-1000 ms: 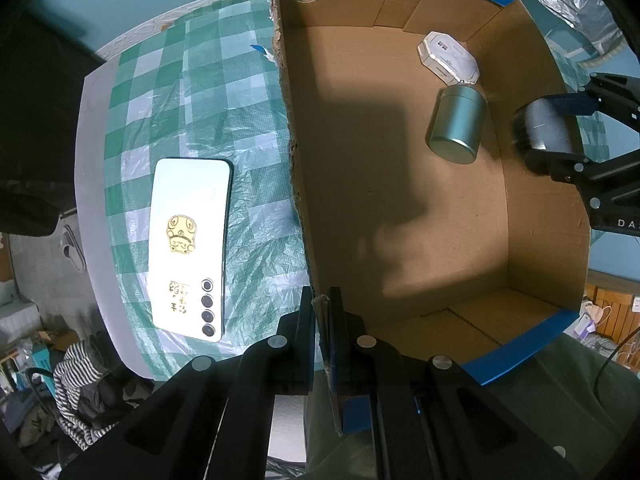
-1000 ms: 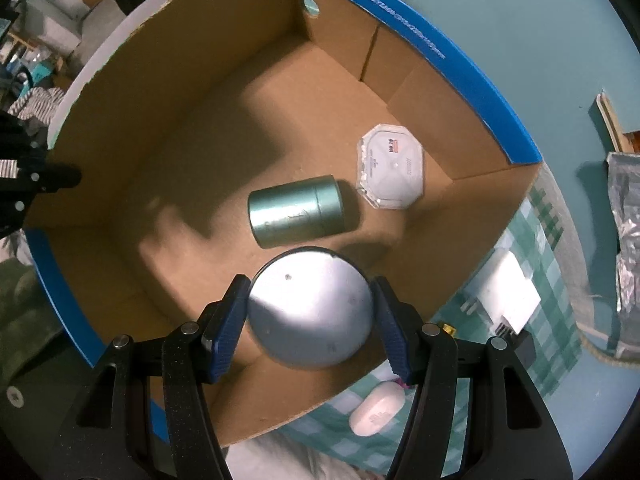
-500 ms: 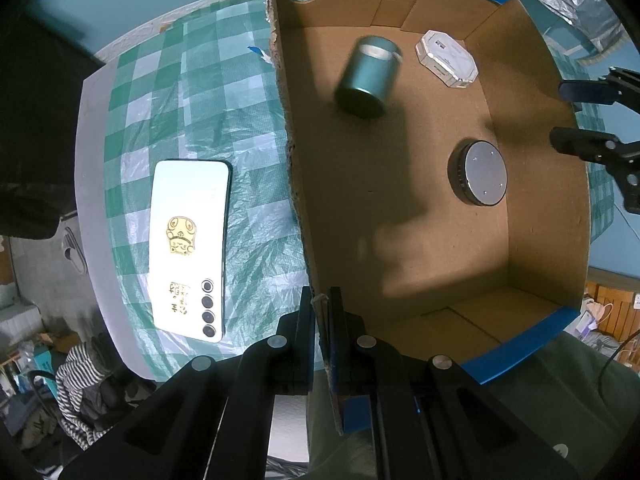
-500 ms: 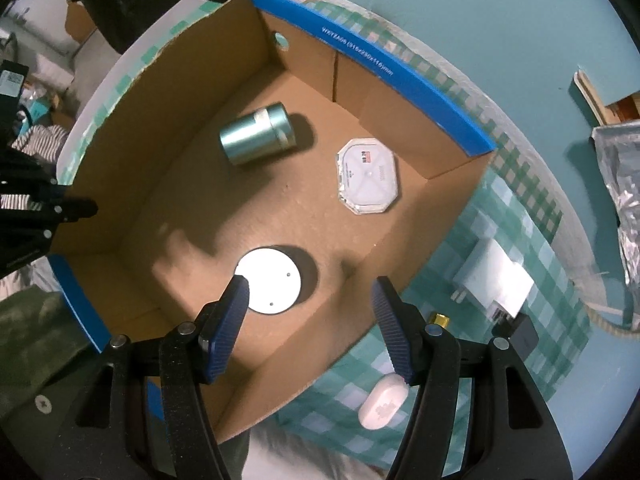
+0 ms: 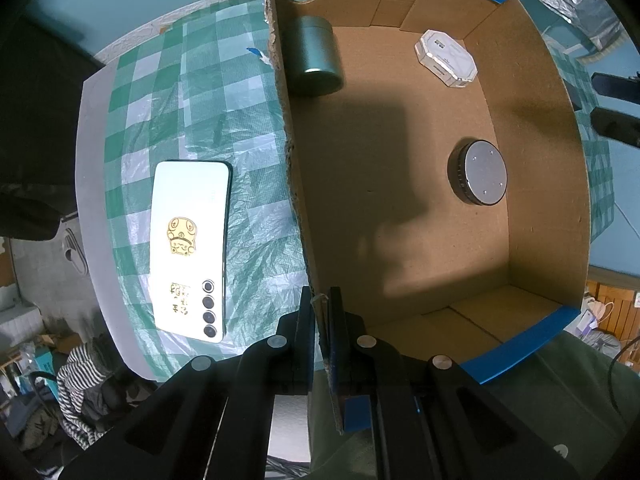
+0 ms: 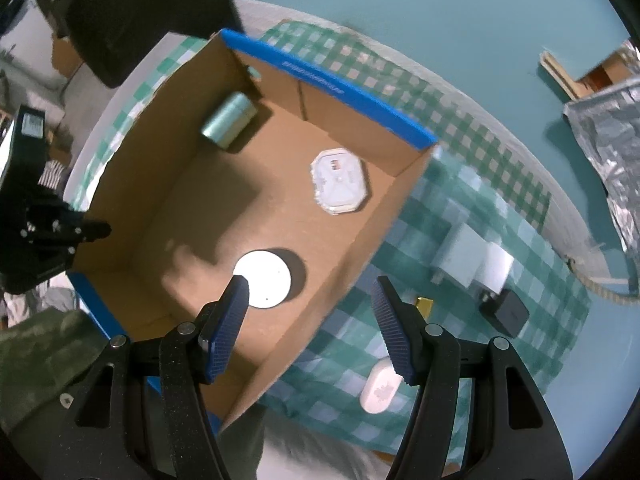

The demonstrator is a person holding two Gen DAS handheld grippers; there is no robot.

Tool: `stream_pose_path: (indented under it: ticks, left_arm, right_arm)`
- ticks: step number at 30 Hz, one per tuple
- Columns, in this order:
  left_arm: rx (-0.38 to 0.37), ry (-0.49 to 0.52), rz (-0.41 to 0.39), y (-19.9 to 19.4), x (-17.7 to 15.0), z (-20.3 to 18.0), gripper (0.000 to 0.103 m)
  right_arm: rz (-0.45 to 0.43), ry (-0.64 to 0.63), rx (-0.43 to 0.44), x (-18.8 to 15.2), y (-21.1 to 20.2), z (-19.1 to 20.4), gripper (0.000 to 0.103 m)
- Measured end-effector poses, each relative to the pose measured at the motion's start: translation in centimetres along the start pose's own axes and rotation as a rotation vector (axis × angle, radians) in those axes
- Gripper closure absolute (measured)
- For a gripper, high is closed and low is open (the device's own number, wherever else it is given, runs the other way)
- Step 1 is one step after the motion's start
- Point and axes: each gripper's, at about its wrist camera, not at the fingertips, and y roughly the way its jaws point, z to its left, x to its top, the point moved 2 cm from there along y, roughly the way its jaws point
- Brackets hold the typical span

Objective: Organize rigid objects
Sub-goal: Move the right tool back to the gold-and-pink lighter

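A cardboard box (image 5: 536, 184) with blue rims holds a round grey disc (image 5: 480, 172), a green metal tin (image 5: 316, 56) lying against its left wall, and a white octagonal case (image 5: 446, 58). My left gripper (image 5: 322, 308) is shut on the box's near left wall. In the right wrist view my right gripper (image 6: 312, 288) is open and empty, high above the box's (image 6: 360, 256) right wall, with the disc (image 6: 262, 280), tin (image 6: 228, 120) and case (image 6: 340, 182) below.
A white phone (image 5: 188, 248) lies on the green checked cloth (image 5: 192, 92) left of the box. Right of the box lie white chargers (image 6: 472, 260), a black cube (image 6: 504, 312), a gold item (image 6: 423, 305) and a white earbud case (image 6: 380, 388).
My right gripper let go of the grey disc inside the box, opened, and rose back to the right. The green tin rolled to the far left corner. The left gripper stayed put.
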Motion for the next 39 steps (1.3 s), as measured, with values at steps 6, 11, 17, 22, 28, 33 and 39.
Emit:
stream_pose_path:
  ticks: [6,11,17,22,28,33,39]
  left_arm:
    - [0.002,0.002,0.000,-0.1,0.1,0.0,0.098]
    - [0.002,0.003,0.001,-0.1,0.1,0.0,0.098]
    - [0.002,0.003,-0.001,-0.1,0.1,0.0,0.098]
    - [0.002,0.001,-0.009,-0.3,0.1,0.0,0.098]
    - [0.000,-0.003,-0.014,-0.6,0.1,0.1,0.098]
    - [0.000,-0.005,-0.018,-0.7,-0.1,0.1,0.098]
    - [0.002,-0.004,-0.019,-0.6,-0.1,0.1,0.098]
  right_arm:
    - [-0.017,0.063,-0.008,-0.6,-1.2,-1.7,0.039]
    - [-0.019,0.117,-0.010,-1.4,-1.7,-3.3,0.039]
    - [-0.014,0.190,-0.002,-2.6,-1.4,-5.6,0.039]
    - [0.025,0.274,-0.003,-3.9,1.3,-8.6,0.039]
    - [0.090,0.364,0.026,-5.8,5.2,-12.0,0.039]
    - [0.111,0.395,0.046,-6.8,7.2,-13.4,0.039]
    - [0.130,0.397,0.062,-7.5,9.4,-13.9,0.039]
